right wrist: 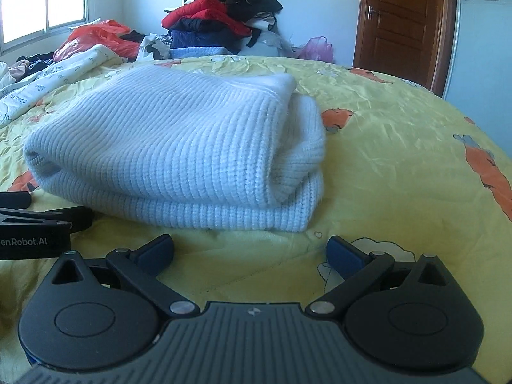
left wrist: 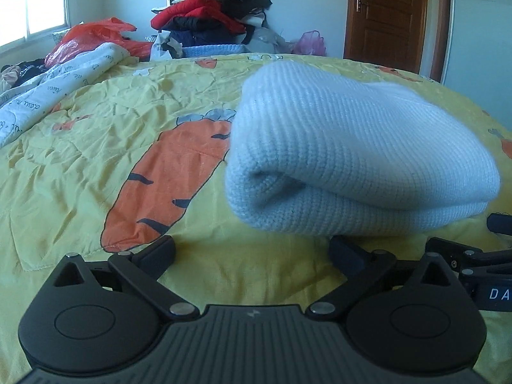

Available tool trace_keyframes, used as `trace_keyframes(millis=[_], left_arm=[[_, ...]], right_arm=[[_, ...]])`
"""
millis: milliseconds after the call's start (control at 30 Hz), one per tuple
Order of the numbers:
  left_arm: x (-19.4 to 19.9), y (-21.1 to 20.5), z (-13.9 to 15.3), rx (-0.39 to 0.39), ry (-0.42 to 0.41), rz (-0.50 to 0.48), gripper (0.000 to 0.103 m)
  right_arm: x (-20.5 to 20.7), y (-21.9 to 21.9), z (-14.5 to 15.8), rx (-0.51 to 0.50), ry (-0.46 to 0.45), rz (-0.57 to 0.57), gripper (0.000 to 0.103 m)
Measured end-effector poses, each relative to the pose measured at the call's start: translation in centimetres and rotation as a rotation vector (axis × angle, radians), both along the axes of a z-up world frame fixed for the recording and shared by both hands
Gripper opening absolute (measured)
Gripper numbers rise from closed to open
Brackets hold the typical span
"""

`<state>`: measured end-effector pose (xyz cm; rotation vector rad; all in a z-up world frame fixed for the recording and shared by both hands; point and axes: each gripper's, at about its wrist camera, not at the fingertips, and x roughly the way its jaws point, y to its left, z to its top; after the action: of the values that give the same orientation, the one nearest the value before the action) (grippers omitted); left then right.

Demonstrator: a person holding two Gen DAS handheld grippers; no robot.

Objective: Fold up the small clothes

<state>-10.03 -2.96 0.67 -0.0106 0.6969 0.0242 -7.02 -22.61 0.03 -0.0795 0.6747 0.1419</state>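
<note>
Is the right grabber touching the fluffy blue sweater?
Apart. In the right wrist view the right gripper stands open, and a strip of yellow bedspread shows between its fingertips and the folded sweater.

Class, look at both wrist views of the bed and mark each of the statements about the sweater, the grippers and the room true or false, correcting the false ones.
1. The sweater lies folded on the bedspread. True.
2. The left gripper is clamped on the sweater. False: its jaws stand open with nothing between them.
3. The right gripper is open and empty. True.
4. The bedspread is plain blue. False: it is yellow with carrot prints.
5. A pile of clothes sits beyond the bed. True.
6. The door stands wide open. False: it is shut.
</note>
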Motion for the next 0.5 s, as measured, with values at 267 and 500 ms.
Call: trace_keyframes(millis=[267,500], left_arm=[[-0.06,0.04,0.01,-0.001,0.000,0.000,0.103],[-0.07,0.02,0.01,-0.001,0.000,0.000,0.103]], right_arm=[[0.11,-0.17,0.02,0.001,0.000,0.000,0.103],[0.10,-0.19,0.02,0.001,0.000,0.001,0.103]])
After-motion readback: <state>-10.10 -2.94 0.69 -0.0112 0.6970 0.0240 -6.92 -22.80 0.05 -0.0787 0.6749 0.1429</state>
